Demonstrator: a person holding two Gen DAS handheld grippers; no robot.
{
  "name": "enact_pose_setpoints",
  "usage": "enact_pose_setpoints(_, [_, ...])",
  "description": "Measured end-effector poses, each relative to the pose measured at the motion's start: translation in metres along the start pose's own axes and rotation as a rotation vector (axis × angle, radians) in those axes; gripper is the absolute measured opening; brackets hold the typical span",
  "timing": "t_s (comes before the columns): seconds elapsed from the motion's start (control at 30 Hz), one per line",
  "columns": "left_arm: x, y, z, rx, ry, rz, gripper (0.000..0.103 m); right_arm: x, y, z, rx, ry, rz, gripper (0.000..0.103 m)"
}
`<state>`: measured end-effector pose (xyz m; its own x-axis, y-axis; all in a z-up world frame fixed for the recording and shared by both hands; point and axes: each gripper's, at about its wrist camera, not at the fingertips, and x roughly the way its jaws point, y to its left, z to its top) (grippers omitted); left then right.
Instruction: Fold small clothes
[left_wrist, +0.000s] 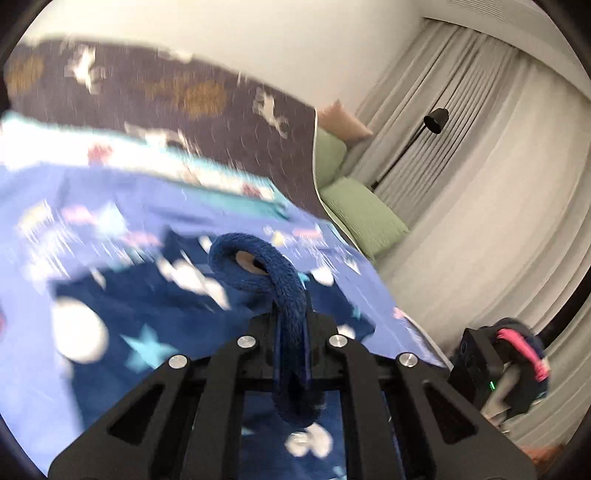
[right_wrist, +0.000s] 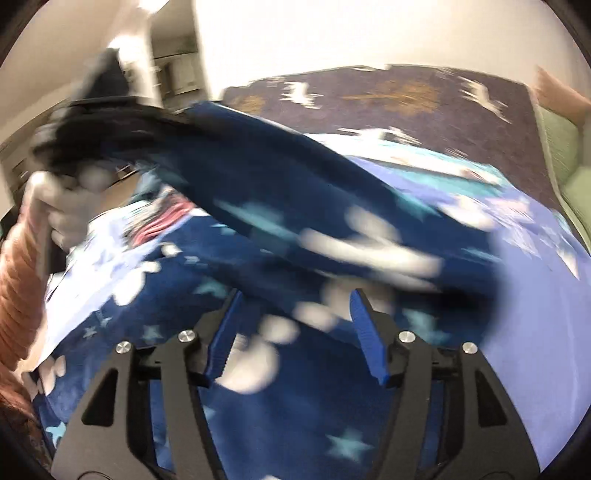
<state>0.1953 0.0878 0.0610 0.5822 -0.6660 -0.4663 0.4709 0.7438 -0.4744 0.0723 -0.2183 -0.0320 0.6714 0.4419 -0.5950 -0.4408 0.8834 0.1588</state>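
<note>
Left tool (left_wrist: 291, 332) clamped on a dark blue fleece garment (left_wrist: 258, 269), lifted above the bed. Right tool (right_wrist: 295, 332) spread apart, gripping nothing, over the same star-printed cloth draped across a light blue sheet (right_wrist: 535, 332).

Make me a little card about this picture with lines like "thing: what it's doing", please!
left gripper: shut on the dark blue fleece garment, pinching a rolled edge
right gripper: open, nothing pinched, fleece lying under it
garment: dark blue with white blobs and pale stars, one end lifted
surface: light blue printed sheet on a bed
behind: dark patterned blanket, green pillows, black floor lamp, grey curtains
picture: blurry
</note>
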Motion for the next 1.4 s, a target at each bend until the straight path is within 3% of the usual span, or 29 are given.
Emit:
enact_pose_setpoints(0.13, [-0.018, 0.026, 0.008, 0.022, -0.001, 0.164, 0.010, 0.007, -0.049, -0.014, 0.189, 0.081, -0.097, 0.061])
enact_pose_setpoints(0.2, [-0.012, 0.049, -0.002, 0.000, 0.036, 0.274, 0.019, 0.011, -0.061, -0.021, 0.254, 0.107, -0.105, 0.061])
enact_pose_setpoints(0.23, [-0.008, 0.060, -0.007, -0.009, 0.051, 0.345, 0.034, 0.012, -0.062, -0.023, 0.264, 0.109, -0.111, 0.061])
enact_pose_setpoints(0.27, [-0.005, 0.074, -0.016, -0.012, 0.066, 0.447, 0.040, 0.011, -0.062, -0.023, 0.266, 0.104, -0.117, 0.061])
enact_pose_setpoints(0.33, [-0.002, 0.087, -0.028, -0.003, 0.077, 0.540, 0.041, 0.008, -0.060, -0.020, 0.259, 0.084, -0.124, 0.058])
enact_pose_setpoints(0.47, [0.006, 0.087, -0.047, -0.022, 0.100, 0.461, 0.041, 0.007, -0.051, 0.001, 0.227, 0.048, -0.149, 0.033])
enact_pose_setpoints(0.53, [0.026, 0.077, -0.055, 0.022, 0.142, 0.455, 0.043, 0.013, -0.049, 0.013, 0.237, 0.031, -0.140, 0.031])
enact_pose_setpoints(0.63, [0.054, 0.069, -0.082, 0.126, 0.234, 0.523, 0.053, 0.031, -0.046, 0.024, 0.258, 0.034, -0.104, 0.031])
enact_pose_setpoints(0.73, [0.067, 0.064, -0.105, 0.269, 0.224, 0.600, 0.058, 0.068, -0.059, 0.010, 0.290, 0.187, -0.203, 0.026])
enact_pose_setpoints(0.9, [0.053, 0.067, -0.097, 0.214, 0.224, 0.556, 0.058, 0.063, -0.070, -0.001, 0.332, 0.175, -0.163, 0.025])
enact_pose_setpoints(1.03, [0.039, 0.060, -0.056, 0.141, 0.115, 0.457, 0.058, 0.053, -0.072, 0.022, 0.361, 0.141, -0.107, 0.027])
enact_pose_setpoints(1.1, [0.050, 0.059, -0.033, 0.121, 0.096, 0.447, 0.058, 0.058, -0.073, 0.043, 0.363, 0.118, -0.106, 0.036])
enact_pose_setpoints(1.13, [0.063, 0.062, -0.022, 0.110, 0.116, 0.430, 0.058, 0.068, -0.075, 0.059, 0.371, 0.120, -0.078, 0.046])
enact_pose_setpoints(1.2, [0.093, 0.070, -0.008, 0.080, 0.159, 0.432, 0.058, 0.091, -0.084, 0.078, 0.413, 0.138, -0.014, 0.048])
enact_pose_setpoints(1.33, [0.150, 0.096, 0.002, -0.034, 0.266, 0.410, 0.058, 0.152, -0.114, 0.099, 0.548, 0.196, 0.004, 0.056])
enact_pose_setpoints(1.37, [0.161, 0.103, 0.001, -0.072, 0.287, 0.399, 0.053, 0.162, -0.119, 0.100, 0.581, 0.209, 0.006, 0.058])
enact_pose_setpoints(1.4, [0.168, 0.108, -0.001, -0.098, 0.298, 0.376, 0.041, 0.175, -0.125, 0.100, 0.620, 0.222, 0.018, 0.058])
